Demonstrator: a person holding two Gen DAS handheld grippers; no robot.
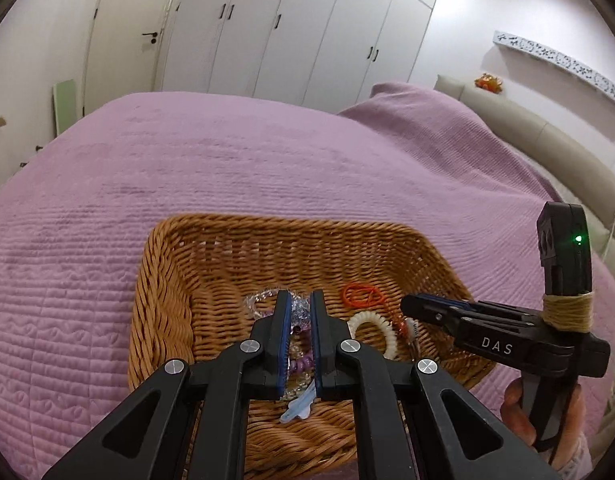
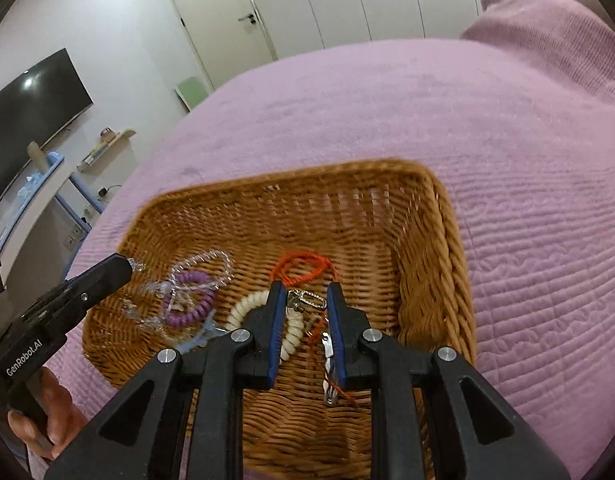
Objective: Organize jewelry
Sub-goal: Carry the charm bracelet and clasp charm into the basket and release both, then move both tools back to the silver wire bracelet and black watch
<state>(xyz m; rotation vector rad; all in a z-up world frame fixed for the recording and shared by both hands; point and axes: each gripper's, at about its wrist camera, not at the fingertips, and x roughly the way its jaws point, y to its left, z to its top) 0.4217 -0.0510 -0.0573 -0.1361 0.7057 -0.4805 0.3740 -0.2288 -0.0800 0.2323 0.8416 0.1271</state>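
Both of my grippers poised over the wicker basket (image 2: 435, 248) on the pink bedspread (image 1: 267, 160).

My left gripper (image 1: 298, 300) has its jaws nearly together, gripping nothing that I can see; the clear beaded strands (image 2: 199, 268) lie below its tips; whether my right gripper (image 2: 306, 290), jaws narrowly parted, grips the metal clasp (image 2: 311, 300) on the orange cord (image 2: 303, 266) I cannot tell.

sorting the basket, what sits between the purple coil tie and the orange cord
The cream spiral hair tie lies between the purple coil and the orange cord, in the right wrist view.

We read "DAS" in pale capitals on the black body of the right hand-held gripper (image 1: 411, 307), seen from the left wrist. From the right wrist, "GenRobot.AI" runs along the left hand-held gripper (image 2: 121, 266) in white.
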